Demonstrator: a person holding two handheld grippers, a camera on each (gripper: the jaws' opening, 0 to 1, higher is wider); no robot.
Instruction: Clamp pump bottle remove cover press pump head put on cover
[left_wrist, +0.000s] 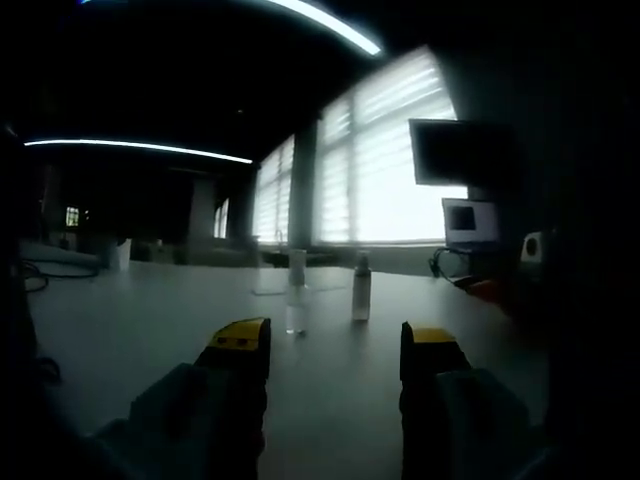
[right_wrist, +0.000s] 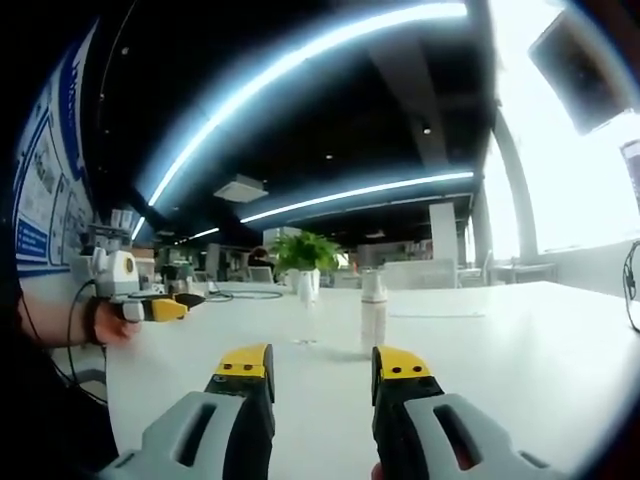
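Standing upright on a long white table (right_wrist: 520, 350), pump bottle (right_wrist: 373, 312) with a pale body and a cap-like top, seen straight ahead between the yellow-tipped jaws of the right gripper (right_wrist: 322, 362). Jaws parted wide, gripping nothing, tips resting short of the bottle with bare tabletop between. Just left of the bottle and slightly farther back, a small clear cover (right_wrist: 305, 300), also upright, apart from the bottle. Beyond the bottle, a leafy green plant (right_wrist: 304, 250) in a white pot near the table's far end. Well left of the bottle, the left gripper (right_wrist: 185, 303) held in a person's hand (right_wrist: 108, 322) near the table's edge, yellow tips pointing toward the bottle; jaw gap too small to judge from this side.

Facing the bright blinds of a window (left_wrist: 385, 170) in the left gripper view, same pump bottle (left_wrist: 361, 288) standing on the dim table (left_wrist: 130, 320), ahead of the left gripper (left_wrist: 335, 345) and slightly right of centre between its jaws. Jaws spread wide, empty, well short of the bottle. Clear cover (left_wrist: 296, 292) upright just left of the bottle, not touching. Behind and right of the bottle, a dark monitor (left_wrist: 455, 150) with a laptop (left_wrist: 470, 222) below it.
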